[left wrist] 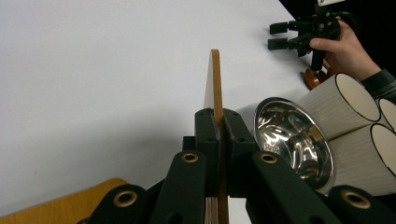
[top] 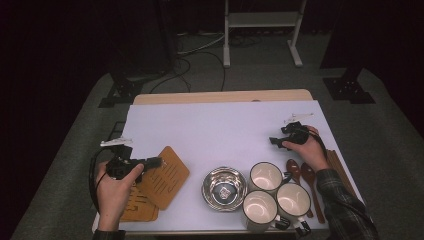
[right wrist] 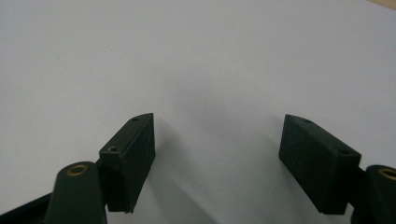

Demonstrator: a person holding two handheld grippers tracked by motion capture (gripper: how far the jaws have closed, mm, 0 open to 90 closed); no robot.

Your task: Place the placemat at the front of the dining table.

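A rectangular wooden table (top: 220, 96) carries a white sheet (top: 220, 130) over nearly all its top. Along the near edge lie a flat slotted wooden board (top: 131, 207), a round shiny steel bowl (top: 224, 188), three cream mugs (top: 266, 176) clustered touching, two brown wooden spoons (top: 311, 182) and wooden chopsticks (top: 340, 170).

A thin wooden board (left wrist: 215, 84) with a smooth, warm finish sits clamped in matt black plastic tongs (left wrist: 218, 135) above a matt white tabletop (top: 215, 130); alongside, a polished metal bowl (left wrist: 290, 137) gleams beside glossy cream mugs (left wrist: 343, 100) and lacquered wooden spoons (top: 307, 177).
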